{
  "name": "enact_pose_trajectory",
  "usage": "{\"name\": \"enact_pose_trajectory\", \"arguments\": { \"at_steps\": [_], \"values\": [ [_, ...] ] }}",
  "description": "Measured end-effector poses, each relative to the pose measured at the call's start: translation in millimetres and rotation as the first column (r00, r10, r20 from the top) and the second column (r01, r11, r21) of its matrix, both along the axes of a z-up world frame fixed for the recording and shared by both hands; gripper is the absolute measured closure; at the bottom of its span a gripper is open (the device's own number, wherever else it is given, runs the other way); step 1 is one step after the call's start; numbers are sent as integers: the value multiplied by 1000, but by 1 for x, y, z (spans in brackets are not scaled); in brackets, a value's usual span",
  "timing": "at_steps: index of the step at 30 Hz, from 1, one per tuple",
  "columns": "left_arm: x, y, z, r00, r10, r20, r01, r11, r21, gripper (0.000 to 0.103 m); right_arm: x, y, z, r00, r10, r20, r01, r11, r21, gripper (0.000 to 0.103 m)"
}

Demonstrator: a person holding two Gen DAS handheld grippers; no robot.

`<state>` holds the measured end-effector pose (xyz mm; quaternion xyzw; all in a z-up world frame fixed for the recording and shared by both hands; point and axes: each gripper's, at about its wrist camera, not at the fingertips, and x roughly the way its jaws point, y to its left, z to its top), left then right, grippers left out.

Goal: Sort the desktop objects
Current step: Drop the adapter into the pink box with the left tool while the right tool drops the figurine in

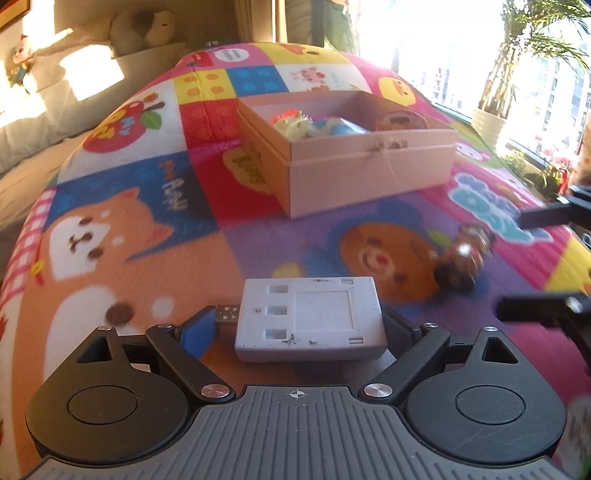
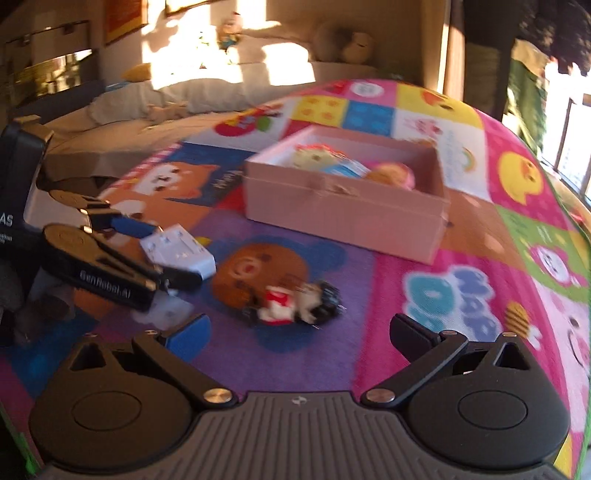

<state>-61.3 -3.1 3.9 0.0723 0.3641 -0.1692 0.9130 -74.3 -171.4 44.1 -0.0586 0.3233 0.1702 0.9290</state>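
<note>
The charger (image 1: 310,319) sits between the left gripper's (image 1: 295,332) wide jaws, while the right gripper (image 2: 299,332) gapes empty, doll (image 2: 295,301) at twelve o'clock.

Location: a home, a living room or bedroom. Evidence: cartoon-print play mat (image 1: 155,206), pale cushions (image 1: 48,107) with plush toys (image 1: 147,29) behind, framed pictures (image 2: 122,18) on the wall, potted plant (image 1: 491,114) at a sunlit window.
</note>
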Motion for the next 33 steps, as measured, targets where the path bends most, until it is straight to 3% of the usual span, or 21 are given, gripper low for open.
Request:
{"name": "enact_pose_trajectory", "arguments": {
  "at_steps": [3, 6, 8, 9, 12, 19, 24, 27, 30, 33],
  "values": [
    [-10, 9, 2, 1000, -3, -12, 3, 1000, -2, 7, 12, 13, -2, 1000, 2, -18, -2, 1000, -2, 5],
    [-15, 12, 2, 1000, -13, -12, 13, 1000, 1, 4, 31, 19, -7, 998, -43, -47, 41, 999, -33, 18],
    [-15, 12, 1, 1000, -9, -10, 9, 1000, -4, 3, 41, 18, -11, 994, -65, -88, 63, 997, -33, 35],
    [-13, 13, 1, 1000, -8, -11, 8, 1000, -14, 3, 43, 17, -11, 992, -70, -104, 68, 997, -25, 36],
    [-7, 11, 1, 1000, 3, -14, -4, 1000, -30, 2, 41, 14, -6, 992, -70, -108, 70, 998, -8, 37],
    [5, -2, -1, 999, 33, 2, -33, 999, 8, 4, 22, 8, 6, 992, -49, -116, 48, 999, -9, 37],
    [0, -12, 21, 1000, -13, -1, 13, 1000, -2, 7, 11, -7, 26, 992, -50, -116, 54, 998, 32, 37],
    [4, -22, 68, 992, -50, 112, 53, 998, -21, 7, 9, -25, 66, 996, -82, -18, 83, 995, 50, 37],
    [15, -33, 120, 960, -60, 273, 72, 997, -34, 7, 23, -45, 121, 990, -114, 80, 105, 988, 111, 37],
    [41, -47, 147, 932, -82, 354, 93, 996, -14, 7, 50, -55, 162, 978, -133, 160, 113, 985, 127, 37]
  ]
}}
